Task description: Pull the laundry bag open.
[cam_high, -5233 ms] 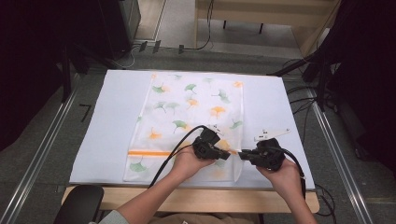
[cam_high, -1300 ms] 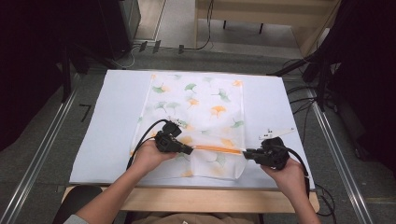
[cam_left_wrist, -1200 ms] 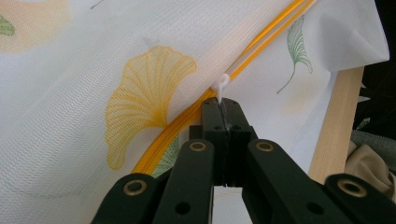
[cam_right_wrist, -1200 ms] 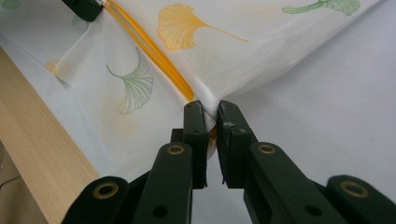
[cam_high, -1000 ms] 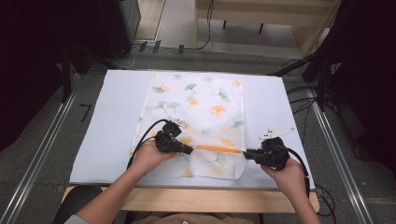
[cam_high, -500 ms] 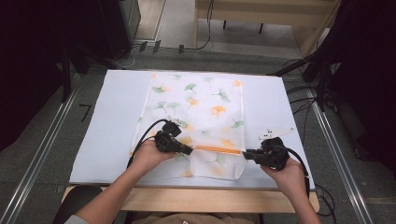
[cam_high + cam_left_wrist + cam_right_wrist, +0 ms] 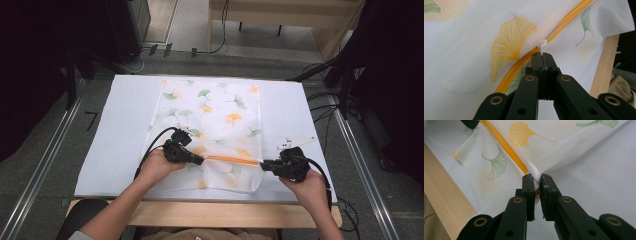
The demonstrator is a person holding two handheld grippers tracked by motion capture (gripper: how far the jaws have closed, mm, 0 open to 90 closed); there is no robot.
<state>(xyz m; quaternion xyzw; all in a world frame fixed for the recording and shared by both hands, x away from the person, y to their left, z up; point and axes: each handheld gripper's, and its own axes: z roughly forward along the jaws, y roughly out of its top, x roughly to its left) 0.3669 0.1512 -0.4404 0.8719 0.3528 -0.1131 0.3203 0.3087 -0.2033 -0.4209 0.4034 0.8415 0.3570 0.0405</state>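
Table: a wooden table (image 7: 210,212) under a white sheet (image 7: 125,130) that covers most of its top.
Bag: a white mesh laundry bag (image 7: 220,115) printed with green and orange ginkgo leaves lies flat on the middle of the sheet, its near end close to the person's edge.
Zipper: an orange zipper (image 7: 231,159) runs across the bag near that end, stretched between the two claws.
Left claw: the left claw (image 7: 201,161) has its jaws pressed fully together on the small white zipper pull (image 7: 543,45), at the zipper's left part.
Right claw: the right claw (image 7: 262,164) is nearly closed, pinching the bag's fabric and the zipper's end at the bag's right edge.
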